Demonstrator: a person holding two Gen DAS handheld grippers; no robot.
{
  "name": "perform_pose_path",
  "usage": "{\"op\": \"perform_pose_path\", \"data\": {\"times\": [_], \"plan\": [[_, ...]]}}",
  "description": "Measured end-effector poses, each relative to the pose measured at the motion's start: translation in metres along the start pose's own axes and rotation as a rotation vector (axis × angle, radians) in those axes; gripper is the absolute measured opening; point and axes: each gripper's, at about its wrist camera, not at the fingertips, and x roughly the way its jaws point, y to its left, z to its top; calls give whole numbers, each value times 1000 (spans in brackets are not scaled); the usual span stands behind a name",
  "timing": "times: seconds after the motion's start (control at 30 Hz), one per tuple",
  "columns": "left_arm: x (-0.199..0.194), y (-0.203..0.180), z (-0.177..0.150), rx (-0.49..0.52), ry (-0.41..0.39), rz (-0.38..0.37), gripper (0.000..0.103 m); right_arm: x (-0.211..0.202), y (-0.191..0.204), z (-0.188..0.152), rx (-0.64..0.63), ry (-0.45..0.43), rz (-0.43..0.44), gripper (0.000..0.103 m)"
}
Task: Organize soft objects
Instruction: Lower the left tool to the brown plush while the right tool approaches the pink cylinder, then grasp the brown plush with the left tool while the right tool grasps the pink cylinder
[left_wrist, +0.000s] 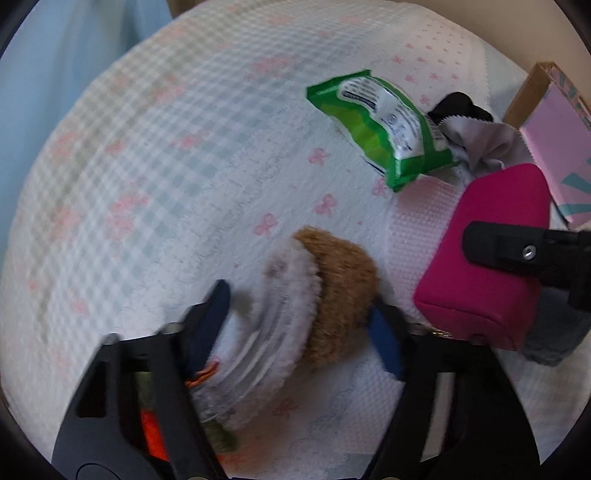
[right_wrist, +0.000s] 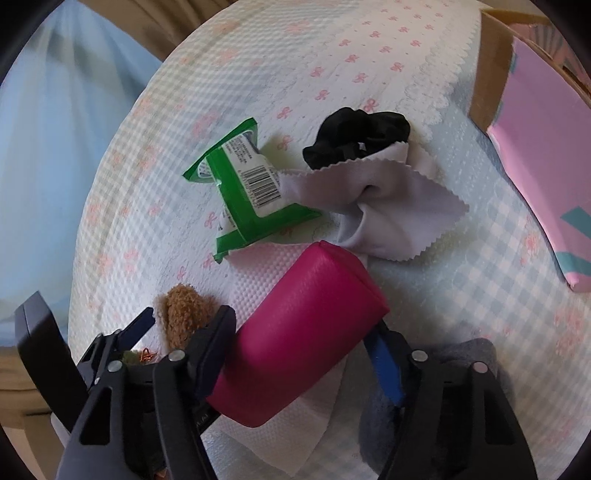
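A brown and white plush toy (left_wrist: 325, 291) lies on the checked cloth between the blue pads of my left gripper (left_wrist: 299, 302), which is shut on it. In the right wrist view, the toy's brown end (right_wrist: 184, 314) shows beside one left finger (right_wrist: 144, 325). A magenta pouch (right_wrist: 306, 332) rests on a white paper towel (right_wrist: 258, 266) with my right gripper (right_wrist: 303, 321) shut on its two sides. From the left wrist view, the pouch (left_wrist: 491, 295) shows one black right finger (left_wrist: 498, 251) against it.
A green wipes pack (right_wrist: 243, 192), a grey zigzag-edged cloth (right_wrist: 388, 206) and a black scrunchie (right_wrist: 362, 133) lie together beyond the pouch. A cardboard box with a pink lining (right_wrist: 543, 155) stands at the right. A grey soft item (right_wrist: 465, 354) sits under the right finger. The cloth's edge (right_wrist: 96, 221) falls away at the left.
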Motion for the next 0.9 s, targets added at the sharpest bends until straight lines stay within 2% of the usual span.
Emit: {"op": "perform_pose_path", "data": {"times": [0.2,0.43,0.67,0.9], "plan": [[0,-5,2,0,-1,-2,43,4,-2,-3,7,11,41,41],[-18,0,0,-46,-12,-2,41,-8,0,-5,-13,-1,75,24],[-64,-4,-2,-72,-48,22,41,-41,2,-10,-20,-50,101,20],[-134,-20,-5,-100,-107,51,41,-107,-3,-20,-29,-117,156,19]]}}
